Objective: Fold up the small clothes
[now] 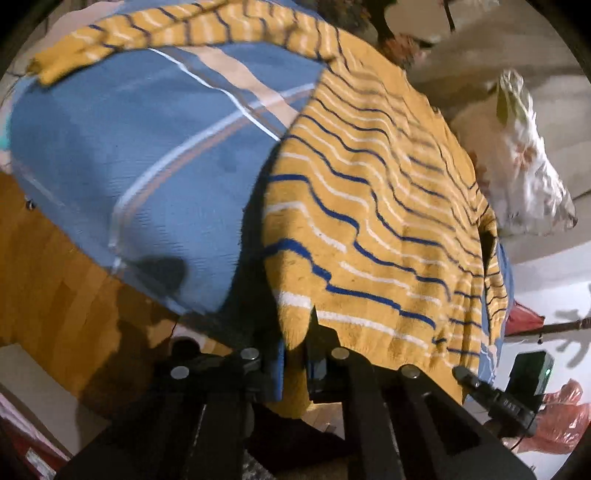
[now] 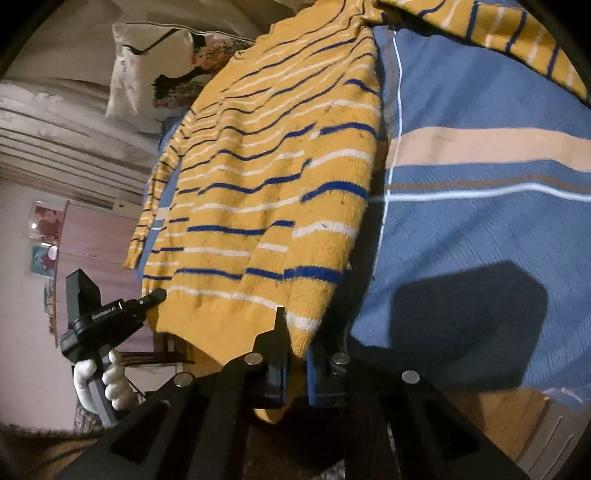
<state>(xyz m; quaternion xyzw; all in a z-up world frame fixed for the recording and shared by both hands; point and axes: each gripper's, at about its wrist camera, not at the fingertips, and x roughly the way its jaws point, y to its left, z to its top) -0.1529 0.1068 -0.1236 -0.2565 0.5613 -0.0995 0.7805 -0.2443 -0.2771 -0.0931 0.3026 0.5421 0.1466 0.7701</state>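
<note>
Blue bedding with pale and tan stripes, a bedspread (image 1: 122, 177), fills most of what we see, stretched over a bed above a wooden floor (image 1: 44, 266).

Nearest to us in the left wrist view, our left gripper (image 1: 295, 354) has its two fingers pressed together on the bottom hem of a yellow sweater (image 1: 369, 221) with blue and white stripes; a tongue of yellow knit hangs down between the blue finger pads. In the right wrist view our right gripper (image 2: 295, 362) pinches the same hem at another corner, and again a fold of the yellow knit droops below the closed fingers. To the left in that view we see the other gripper's black body, its tip touching the sweater's hem, held by a hand in a white glove (image 2: 110, 384).

From the hem the sweater runs away from us across the bedspread, lying flat on its body with ripples in the stripes. One sleeve (image 1: 155, 33) stretches out across the far part of the blue cover, at the top of the left view.

Beyond the sweater, a floral pillow (image 2: 147, 59) rests at the far side of the bed. A red plastic bag (image 1: 561, 421) sits low at the right edge of the left wrist view.
</note>
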